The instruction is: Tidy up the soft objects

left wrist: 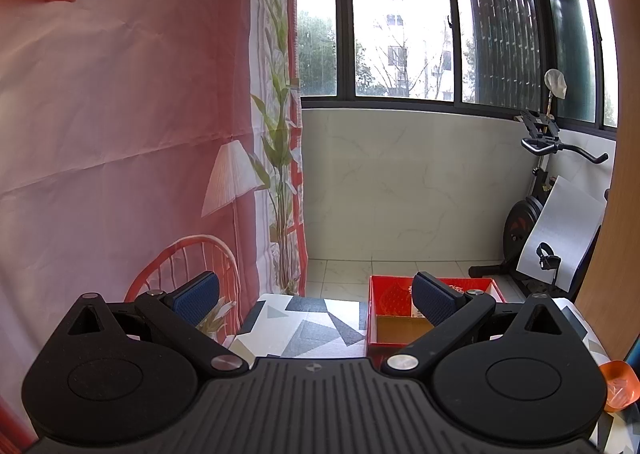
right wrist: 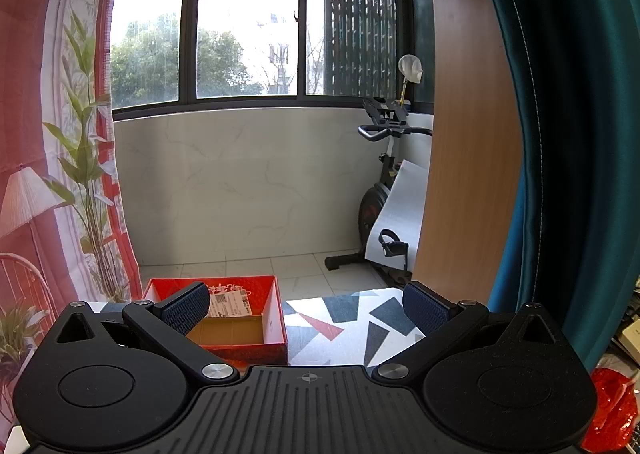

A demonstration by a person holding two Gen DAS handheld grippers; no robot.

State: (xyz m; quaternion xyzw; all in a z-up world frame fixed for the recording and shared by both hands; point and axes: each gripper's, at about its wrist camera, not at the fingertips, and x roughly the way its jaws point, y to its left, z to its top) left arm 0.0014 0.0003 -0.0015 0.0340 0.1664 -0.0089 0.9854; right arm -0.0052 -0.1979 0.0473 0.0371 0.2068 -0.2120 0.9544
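Red cardboard makes up the open box (right wrist: 244, 318) that sits on the surface (right wrist: 360, 322), which is covered with a cloth of grey, black and white triangles. Inside the box, a paper label with printed code leans against the far wall, and the brown floor of the box looks bare as far as the views reach. No soft object shows clearly in either view, so where the task's things lie cannot be told.

Left tongs (left wrist: 316, 300) are held level above the near edge of the surface, spread wide, with nothing between the blue ribbed pads (left wrist: 198, 296). The box lies just beyond the right-hand pad in this view. An orange object (left wrist: 620, 382) with crinkled clear wrap shows at the lower right corner.

Right tongs (right wrist: 306, 310) are likewise spread wide and empty. Their left pad overlaps the box in the picture; whether it touches cannot be told. A shiny red bag (right wrist: 612, 410) lies at the lower right.

Behind the surface stand a marble-look wall, a dark-framed window (right wrist: 248, 25), an exercise bike (right wrist: 384, 189) and a teal curtain (right wrist: 568, 133).
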